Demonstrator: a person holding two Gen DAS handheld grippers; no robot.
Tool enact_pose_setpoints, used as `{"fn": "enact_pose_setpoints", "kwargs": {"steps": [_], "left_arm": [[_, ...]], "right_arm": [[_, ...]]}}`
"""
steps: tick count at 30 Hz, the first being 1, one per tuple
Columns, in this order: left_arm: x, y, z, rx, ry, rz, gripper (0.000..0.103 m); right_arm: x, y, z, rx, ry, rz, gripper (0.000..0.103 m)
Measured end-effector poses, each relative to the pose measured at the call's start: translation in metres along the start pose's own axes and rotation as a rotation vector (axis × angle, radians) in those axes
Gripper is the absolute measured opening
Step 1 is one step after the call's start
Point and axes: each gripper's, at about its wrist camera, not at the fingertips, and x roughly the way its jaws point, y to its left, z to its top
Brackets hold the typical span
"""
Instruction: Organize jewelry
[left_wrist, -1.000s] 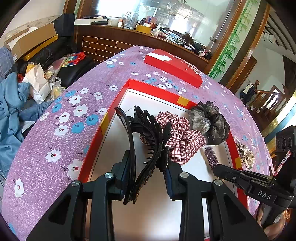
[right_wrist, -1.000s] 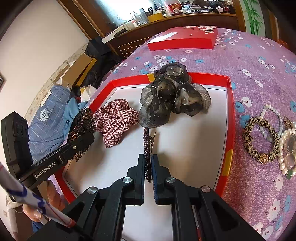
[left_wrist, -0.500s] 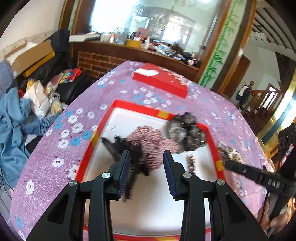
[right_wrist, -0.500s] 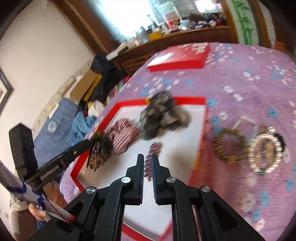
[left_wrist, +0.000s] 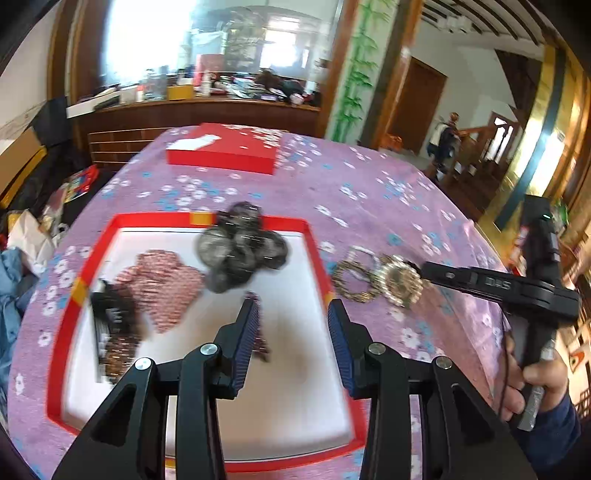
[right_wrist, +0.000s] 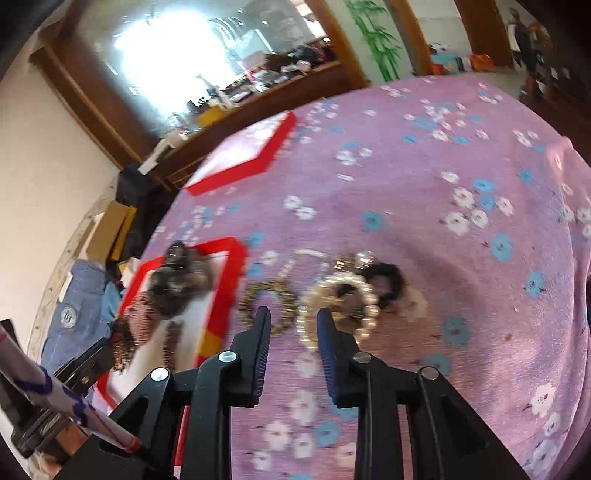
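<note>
Nearest the left wrist camera, the left gripper (left_wrist: 291, 325) is held above the shallow red-rimmed white tray (left_wrist: 66, 325) with its fingers spread apart and nothing between them, presumably because its load has been set down. Below it, inside the tray, a small dark beaded hair clip (left_wrist: 258, 332) lies on the white floor, with a black claw clip (left_wrist: 110, 325) at the left edge, a red-and-white checked scrunchie (left_wrist: 162, 284) beside it, and a dark gauzy scrunchie (left_wrist: 240, 251) against the far rim. These pieces are grouped in the tray as sorted items.

Outside the tray, on the purple flowered tablecloth (right_wrist: 443, 184), the right gripper (right_wrist: 291, 332) is held with its fingers parted and empty, aimed at the unsorted pieces: a leopard-patterned bracelet (right_wrist: 266, 299), a pearl bracelet (right_wrist: 340, 310) and a black hair tie (right_wrist: 384, 280). A pickup there is judged likely. Farther off, a flat red box lid (left_wrist: 221, 151) rests on the cloth.
</note>
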Motion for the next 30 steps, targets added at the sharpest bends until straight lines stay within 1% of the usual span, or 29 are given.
{"fn": "enact_pose_setpoints", "kwargs": {"steps": [4,6,11,13,14,15,21,26,30], "left_arm": [[0.009,-0.02,-0.003,0.039,0.027,-0.015,0.038],[0.014,-0.027,-0.004,0.054,0.037,-0.018,0.038],[0.024,-0.035,-0.005,0.078,0.064,-0.025,0.039],[0.031,-0.039,-0.003,0.084,0.078,-0.027,0.039],[0.034,-0.04,-0.003,0.088,0.085,-0.031,0.039],[0.037,-0.042,-0.001,0.091,0.092,-0.032,0.039],[0.055,-0.06,0.008,0.125,0.124,-0.045,0.039],[0.084,-0.085,0.017,0.189,0.179,-0.05,0.039],[0.106,-0.105,0.016,0.245,0.215,-0.032,0.039]], "right_arm": [[0.014,-0.008,-0.001,-0.005,0.028,-0.018,0.029],[0.022,-0.009,-0.001,-0.013,0.027,-0.033,0.028],[0.04,-0.007,0.0,-0.053,0.033,-0.068,0.028],[0.041,-0.005,0.0,-0.065,0.024,-0.074,0.024],[0.041,-0.006,0.001,-0.067,0.018,-0.067,0.018],[0.04,-0.006,0.001,-0.062,0.011,-0.06,0.015],[0.018,-0.021,0.005,0.009,-0.069,-0.015,0.014],[-0.01,-0.03,0.009,0.049,-0.178,-0.01,0.014],[-0.015,-0.039,0.012,0.086,-0.186,0.009,0.015]]}}
